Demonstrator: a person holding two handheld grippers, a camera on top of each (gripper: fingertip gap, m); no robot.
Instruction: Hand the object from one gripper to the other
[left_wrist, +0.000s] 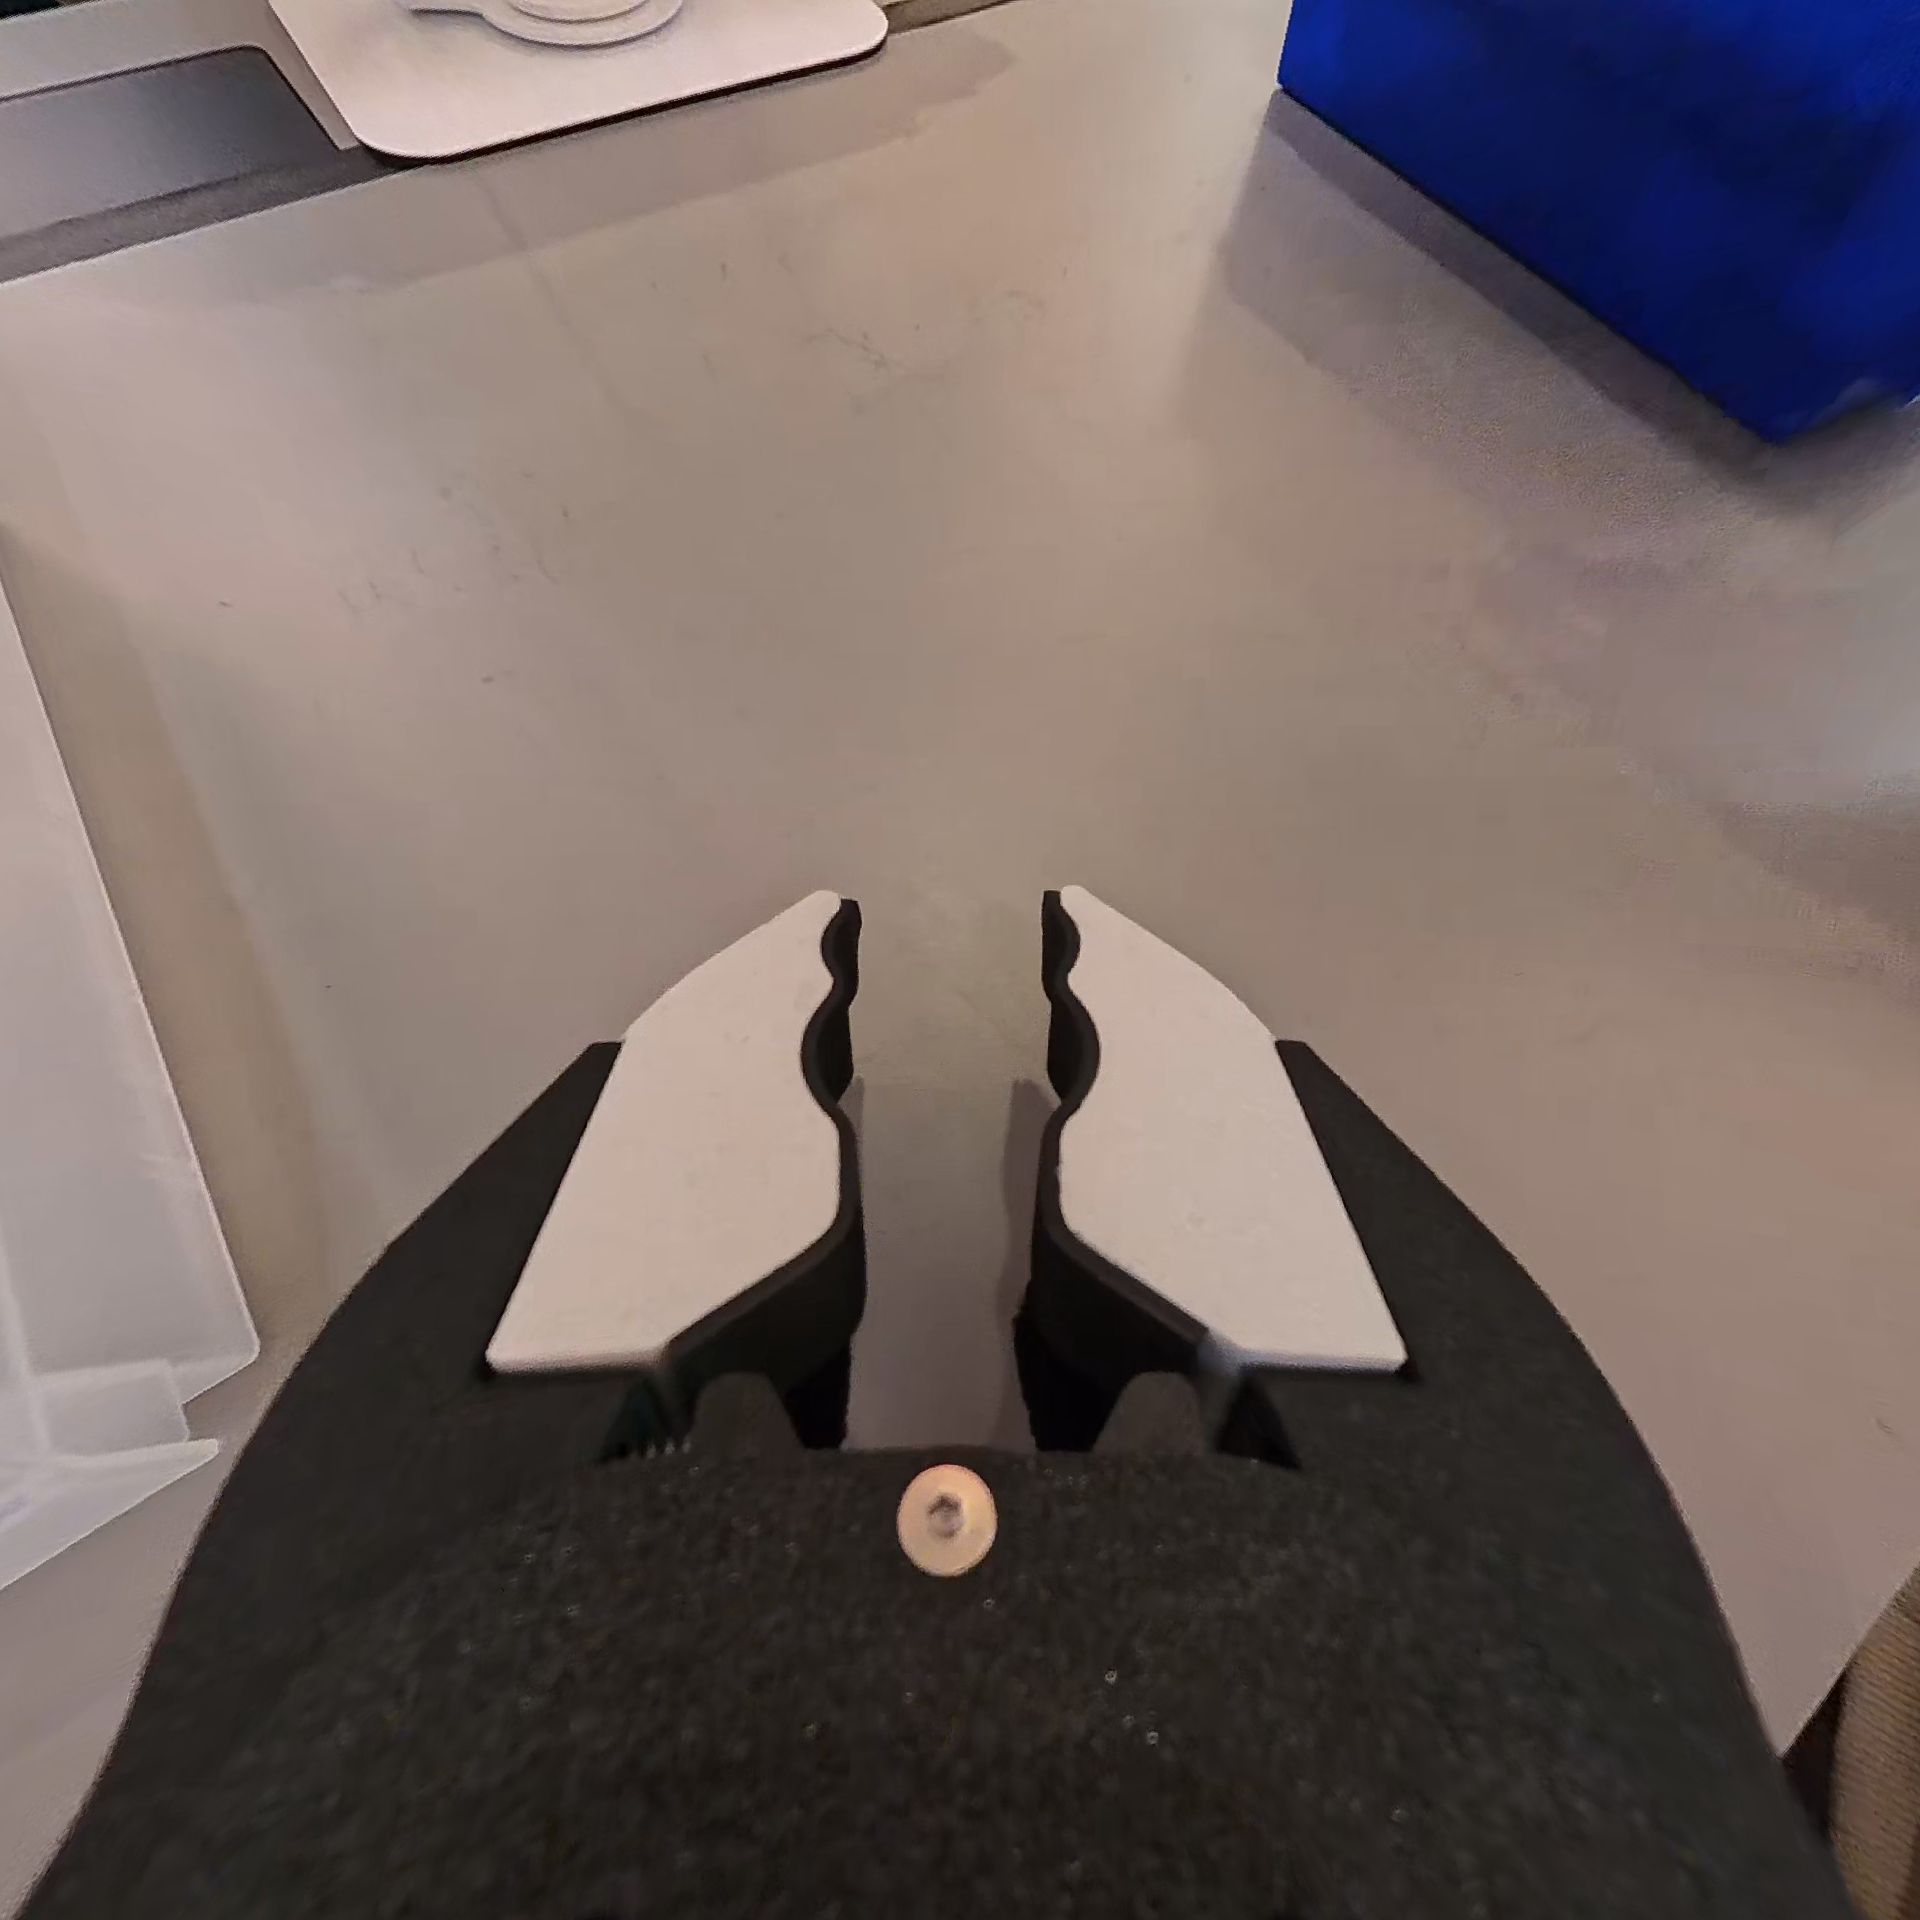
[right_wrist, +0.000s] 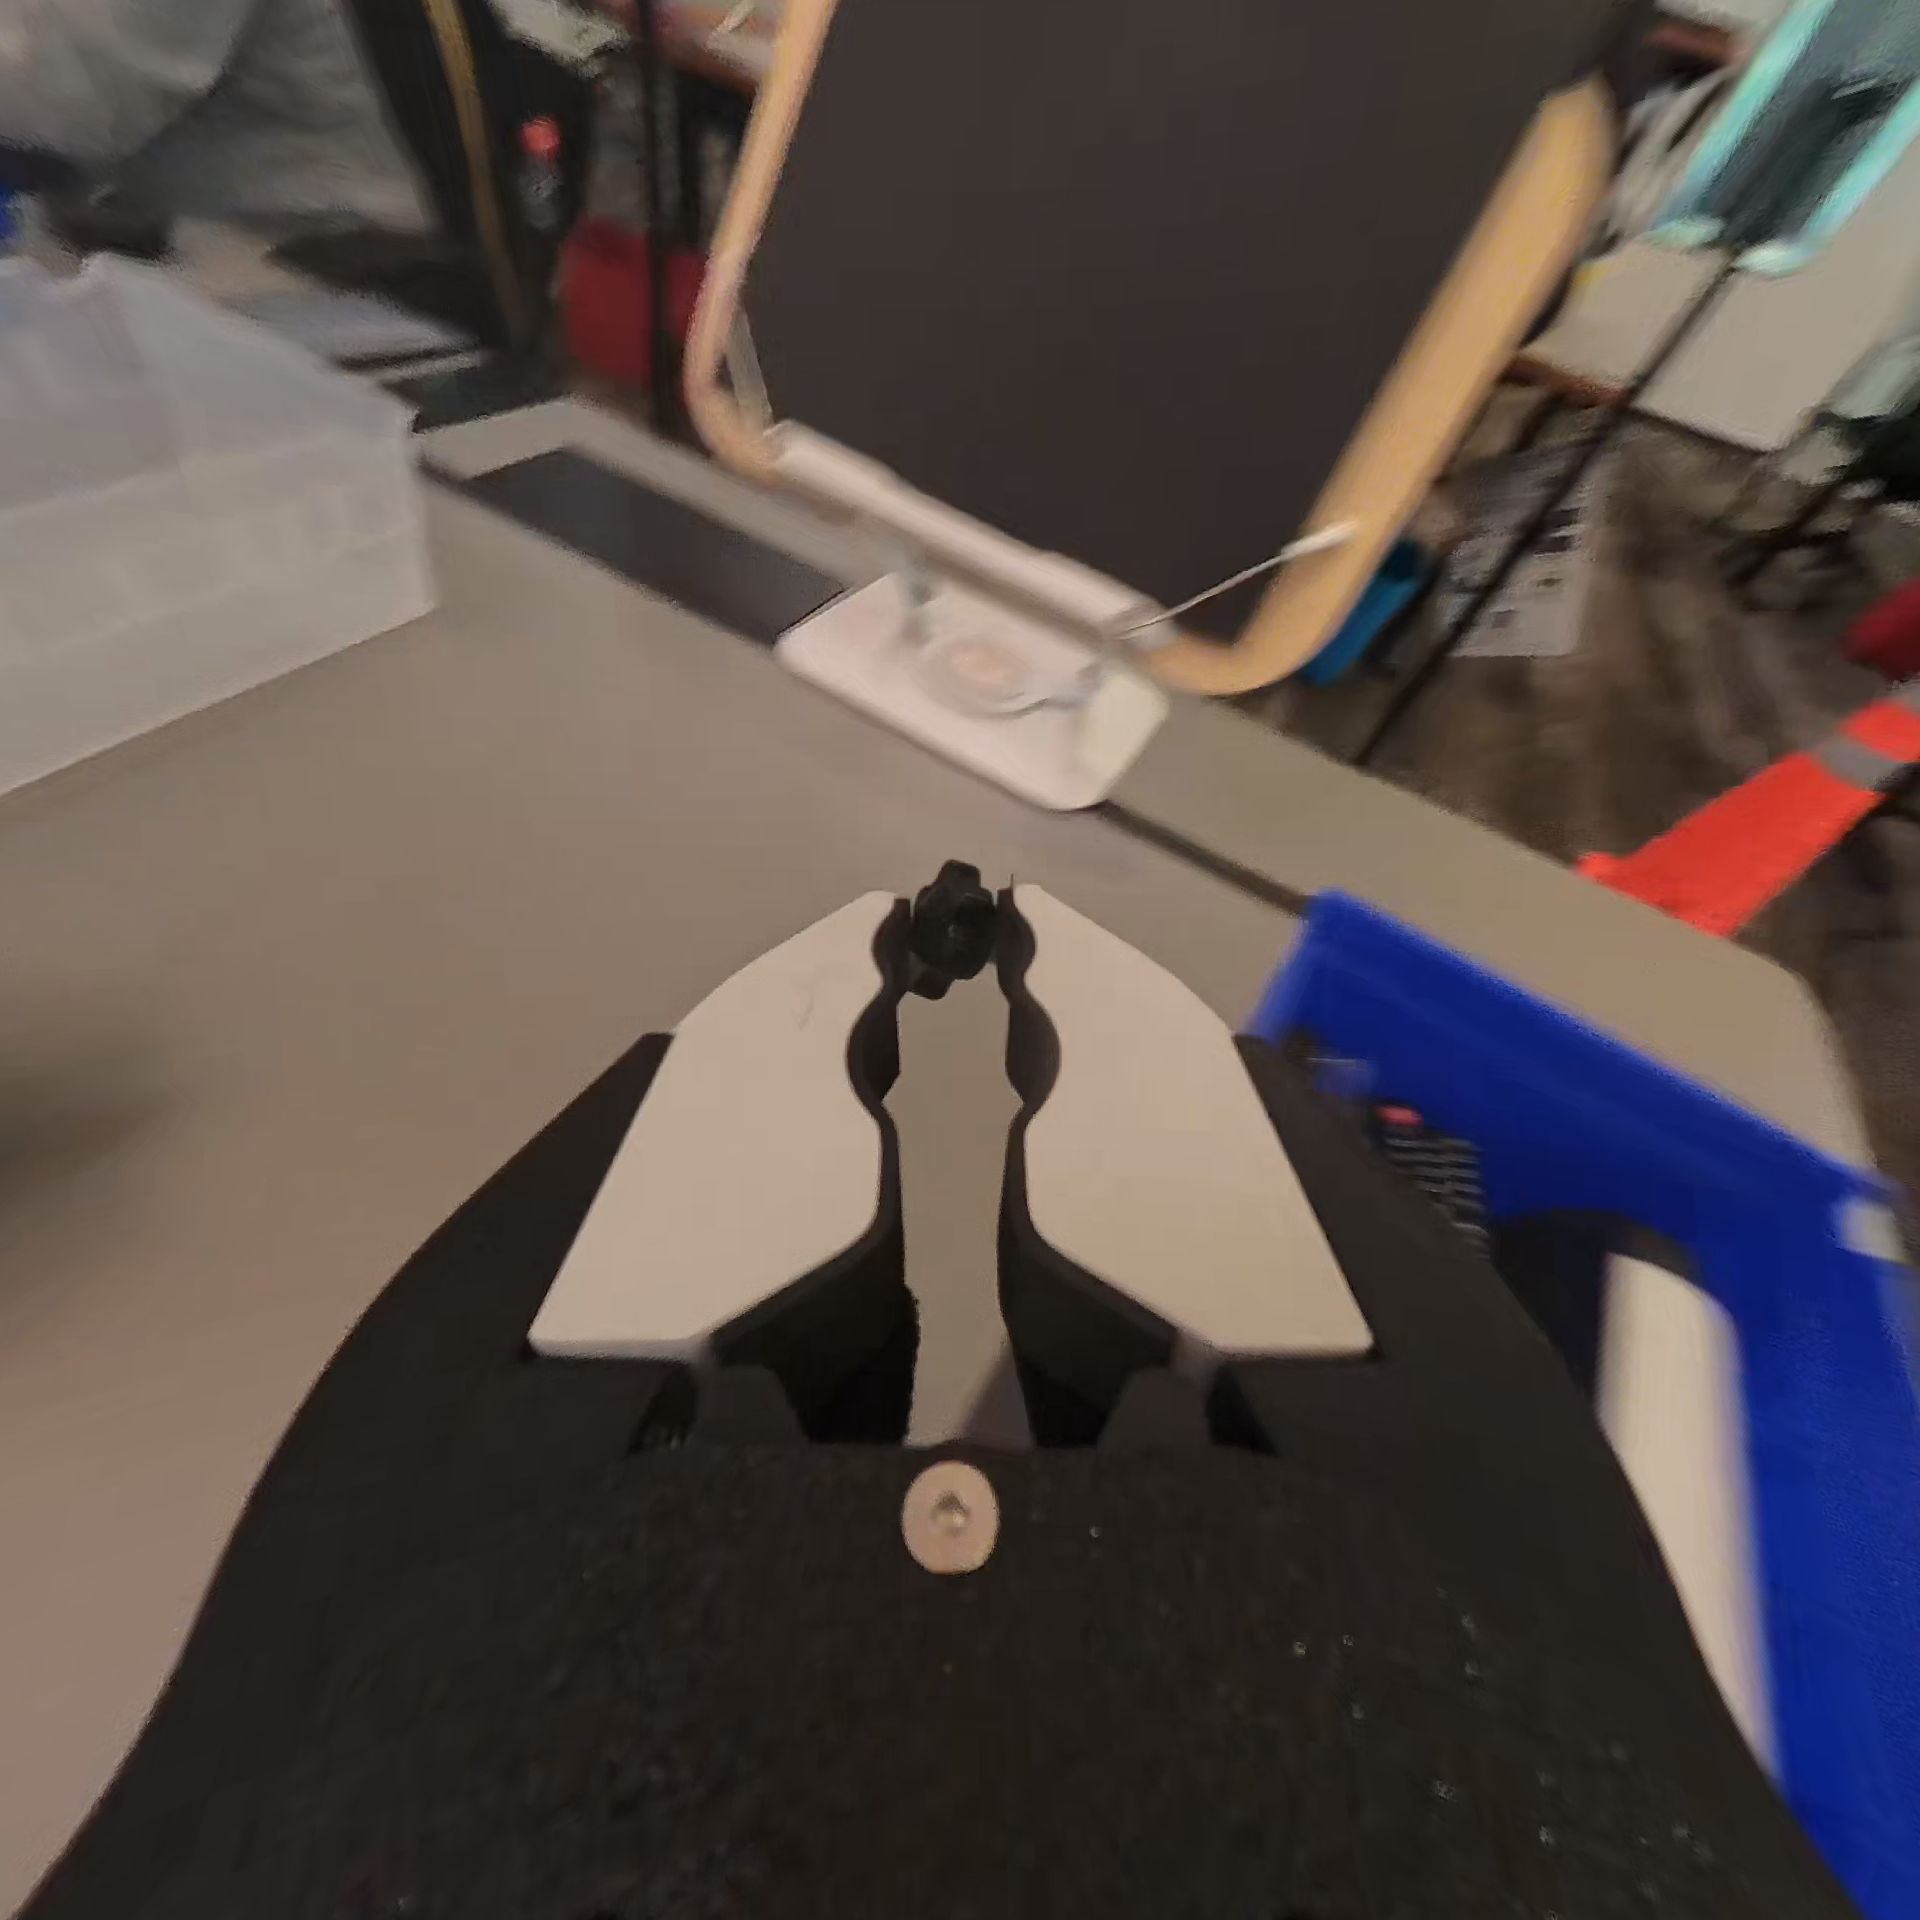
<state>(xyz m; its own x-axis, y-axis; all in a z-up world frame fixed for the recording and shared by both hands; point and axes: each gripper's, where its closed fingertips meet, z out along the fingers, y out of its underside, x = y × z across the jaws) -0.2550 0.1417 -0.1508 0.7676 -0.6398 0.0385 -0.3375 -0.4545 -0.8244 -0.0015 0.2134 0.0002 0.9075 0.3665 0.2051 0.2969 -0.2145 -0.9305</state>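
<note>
In the right wrist view, my right gripper (right_wrist: 951, 920) is shut on a small black knobbed part (right_wrist: 948, 935), pinched between its fingertips above the grey table (right_wrist: 468, 831). The view is motion-blurred. In the left wrist view, my left gripper (left_wrist: 951, 914) is open and empty, with a gap between its white-topped fingers (left_wrist: 707, 1122), held over the bare grey table (left_wrist: 727, 520). Neither gripper shows in the other's view.
A blue bin stands at the right (right_wrist: 1610, 1143), also at the upper right of the left wrist view (left_wrist: 1642, 177). A white stand base (right_wrist: 997, 686) sits at the table's far edge, also in the left wrist view (left_wrist: 582, 73). Clear plastic boxes (right_wrist: 187, 499) are on the left. Tip to tip, the grippers are about 30 centimeters apart.
</note>
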